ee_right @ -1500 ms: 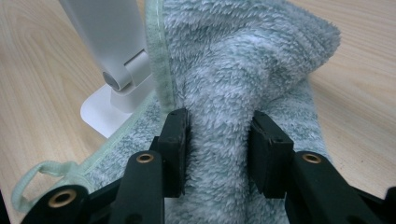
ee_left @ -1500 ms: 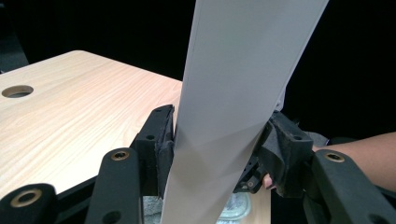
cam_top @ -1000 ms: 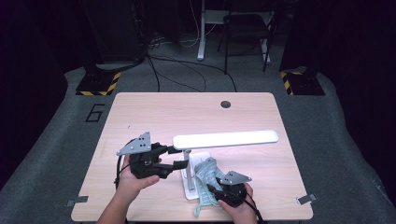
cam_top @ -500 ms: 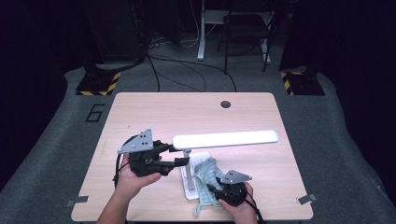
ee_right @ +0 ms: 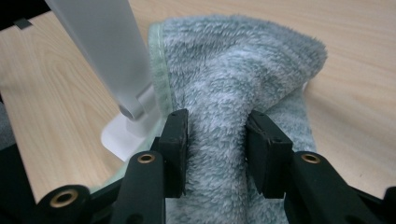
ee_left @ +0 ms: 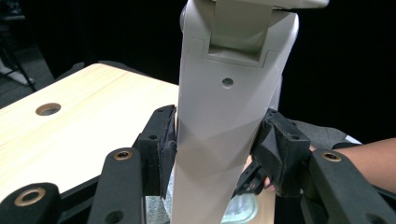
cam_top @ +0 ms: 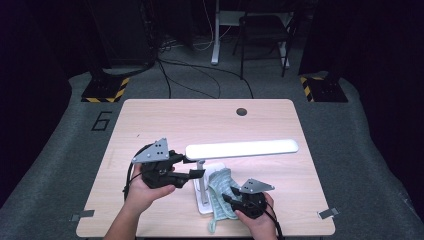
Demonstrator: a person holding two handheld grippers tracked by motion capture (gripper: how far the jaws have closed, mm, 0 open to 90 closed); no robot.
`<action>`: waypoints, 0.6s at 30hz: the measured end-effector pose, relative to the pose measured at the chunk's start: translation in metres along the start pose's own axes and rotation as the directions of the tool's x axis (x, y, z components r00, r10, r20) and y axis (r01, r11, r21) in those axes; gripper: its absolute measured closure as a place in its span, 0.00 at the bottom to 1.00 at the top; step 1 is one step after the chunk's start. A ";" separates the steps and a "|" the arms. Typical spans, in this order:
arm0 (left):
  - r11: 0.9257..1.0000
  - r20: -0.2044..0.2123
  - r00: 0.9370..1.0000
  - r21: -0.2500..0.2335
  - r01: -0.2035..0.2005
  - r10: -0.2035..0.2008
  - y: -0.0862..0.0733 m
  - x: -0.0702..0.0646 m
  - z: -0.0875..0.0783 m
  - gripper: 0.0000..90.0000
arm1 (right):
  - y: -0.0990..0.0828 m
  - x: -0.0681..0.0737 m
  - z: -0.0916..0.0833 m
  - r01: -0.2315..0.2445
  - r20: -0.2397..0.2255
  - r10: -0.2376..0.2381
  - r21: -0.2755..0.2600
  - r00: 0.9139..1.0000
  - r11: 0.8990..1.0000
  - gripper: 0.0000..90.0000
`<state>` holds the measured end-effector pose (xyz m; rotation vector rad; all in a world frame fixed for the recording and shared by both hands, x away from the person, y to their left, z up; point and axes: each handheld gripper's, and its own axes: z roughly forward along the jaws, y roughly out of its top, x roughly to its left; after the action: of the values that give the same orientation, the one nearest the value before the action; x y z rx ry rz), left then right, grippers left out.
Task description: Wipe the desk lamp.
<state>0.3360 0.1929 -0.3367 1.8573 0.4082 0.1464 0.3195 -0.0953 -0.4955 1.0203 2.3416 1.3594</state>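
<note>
Here, with the left gripper (ee_left: pixel 217 140) clamped on the lamp's upright post (ee_left: pixel 224 116) and the right gripper (ee_right: pixel 215 140) pinching a fold of the grey-green cloth (ee_right: pixel 233 74) beside the post, steady the lamp and rub its white base (ee_right: pixel 123 135), probably partly under the cloth.

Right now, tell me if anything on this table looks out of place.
Only the grey-green towel: it lies bunched over the desk lamp's white base, pinched by the right gripper. The left gripper clamps the lamp's upright post. Nothing looks spilled or damaged.
</note>
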 end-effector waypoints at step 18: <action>1.000 -0.041 0.999 -0.015 -0.024 0.023 -0.001 -0.006 0.001 0.57 | 0.025 0.005 -0.007 0.076 0.052 -0.075 -0.013 0.996 0.997 0.55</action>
<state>0.3306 0.1900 -0.3376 1.8471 0.4130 0.2034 0.3231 -0.0887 -0.4699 0.9414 2.3052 1.3055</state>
